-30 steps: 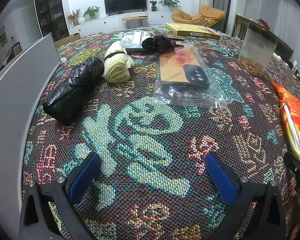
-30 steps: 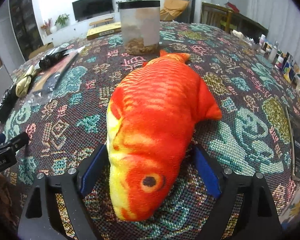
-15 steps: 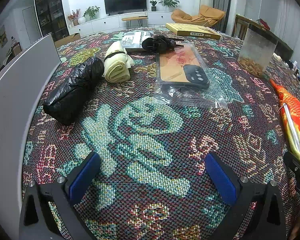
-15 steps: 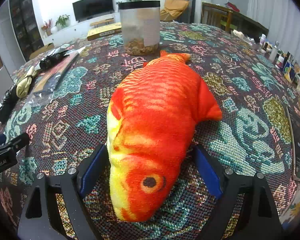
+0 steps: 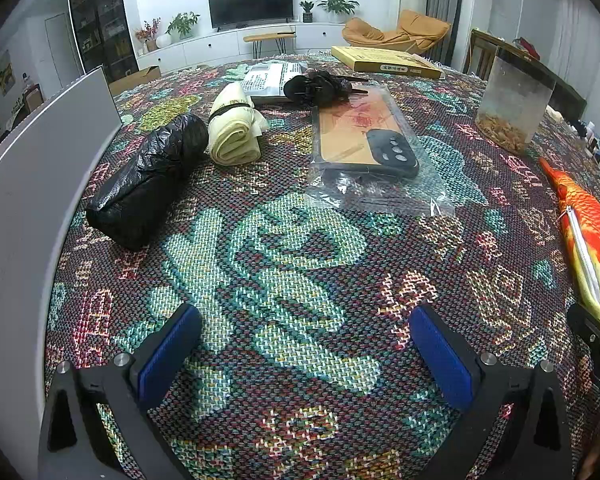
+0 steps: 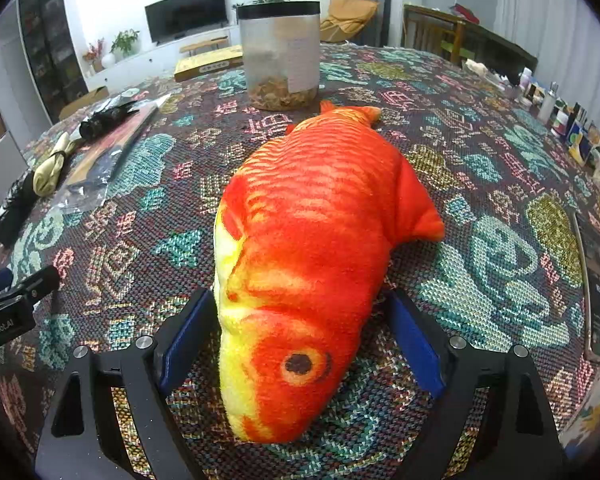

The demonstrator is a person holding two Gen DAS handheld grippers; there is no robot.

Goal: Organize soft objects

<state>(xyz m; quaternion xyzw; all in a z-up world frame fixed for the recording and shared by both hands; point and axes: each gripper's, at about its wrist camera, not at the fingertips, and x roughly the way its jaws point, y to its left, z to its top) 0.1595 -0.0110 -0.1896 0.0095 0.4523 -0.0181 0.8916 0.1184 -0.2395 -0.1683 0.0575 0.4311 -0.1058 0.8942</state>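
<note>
An orange and yellow plush fish (image 6: 320, 220) lies on the patterned tablecloth (image 6: 500, 264), head towards me. My right gripper (image 6: 300, 304) is open and straddles the head; the left pad is close against the fish's side and the right pad stands a little apart. The fish (image 5: 592, 224) also shows at the right edge of the left wrist view. My left gripper (image 5: 304, 320) is open just above bare tablecloth with nothing between its fingers. Further back lie a black plastic-bag roll (image 5: 148, 184) and a cream cloth roll (image 5: 234, 132) tied with a band.
A phone case in a clear bag (image 5: 368, 148), a black hair clip (image 5: 320, 88), a yellow flat box (image 5: 384, 62) and a clear jar (image 6: 280, 56) stand on the table. A grey panel (image 5: 40, 184) borders the left edge. Small bottles (image 6: 548, 100) line the far right.
</note>
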